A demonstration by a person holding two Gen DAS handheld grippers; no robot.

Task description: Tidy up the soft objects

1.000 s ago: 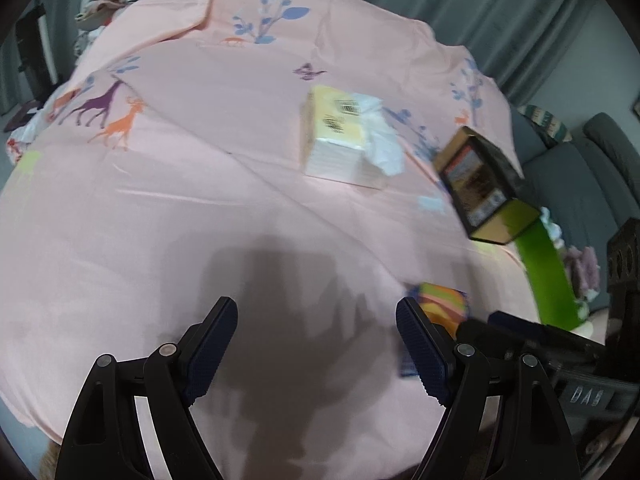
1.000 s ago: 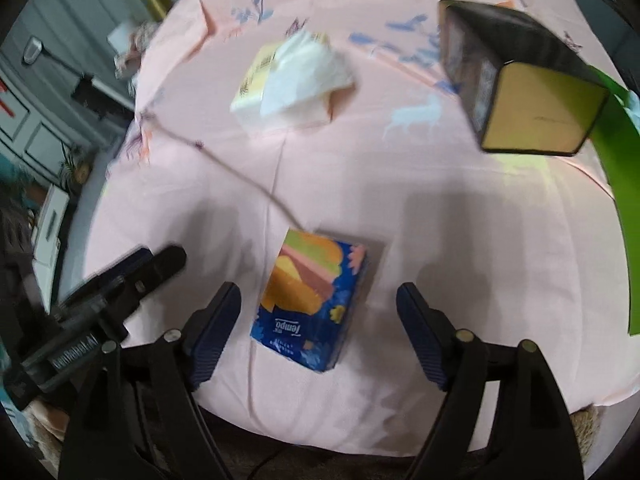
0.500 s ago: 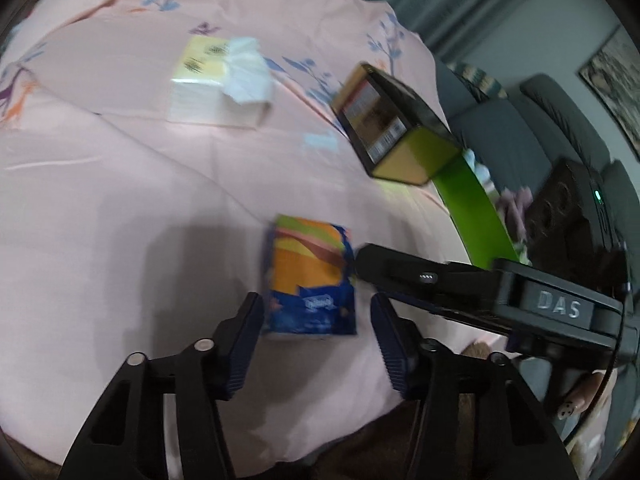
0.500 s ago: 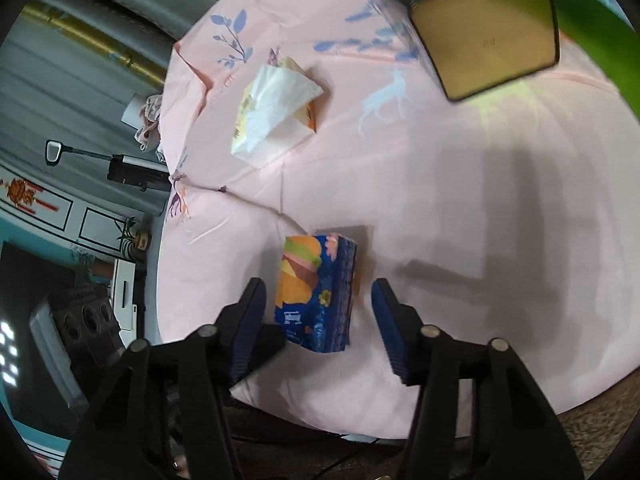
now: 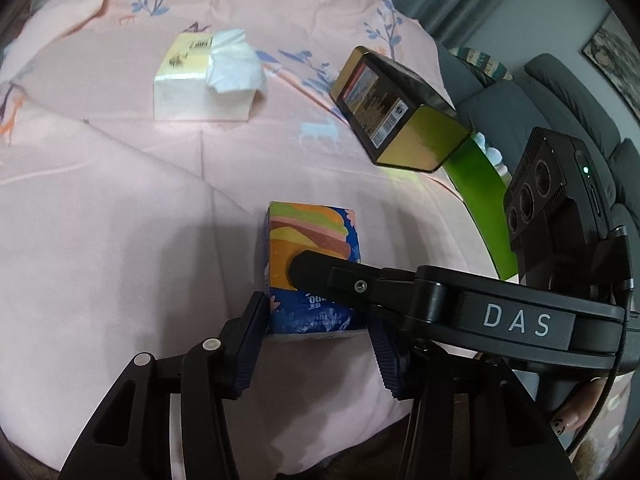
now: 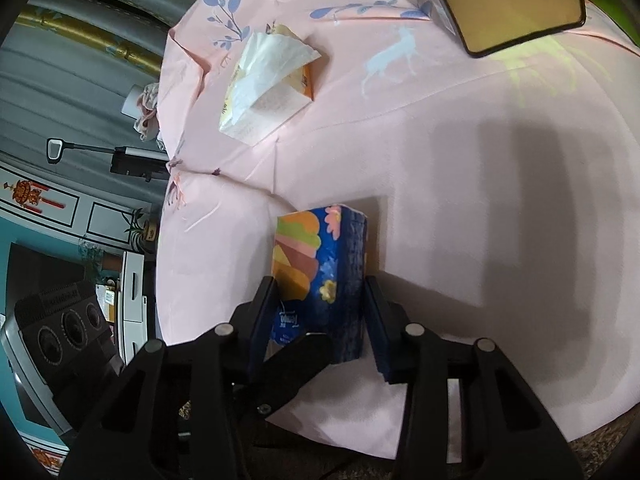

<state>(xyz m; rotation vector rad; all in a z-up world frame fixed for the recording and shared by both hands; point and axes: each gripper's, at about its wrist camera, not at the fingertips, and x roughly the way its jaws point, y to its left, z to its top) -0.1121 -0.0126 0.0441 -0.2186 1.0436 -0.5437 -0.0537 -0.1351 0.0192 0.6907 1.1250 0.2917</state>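
A blue tissue pack with a burger print lies on the pink tablecloth near the front edge. My left gripper closes on its near end from one side. My right gripper closes on the same pack across its sides; its finger lies across the pack's top in the left wrist view. A pale yellow soft tissue pack with a white tissue sticking out lies farther back.
A black and gold box lies on its side at the back right. A green strip runs along the table's right edge. A grey sofa stands beyond it.
Both grippers have moved in on the blue tissue pack and narrowed from wide open until their pads press its sides.
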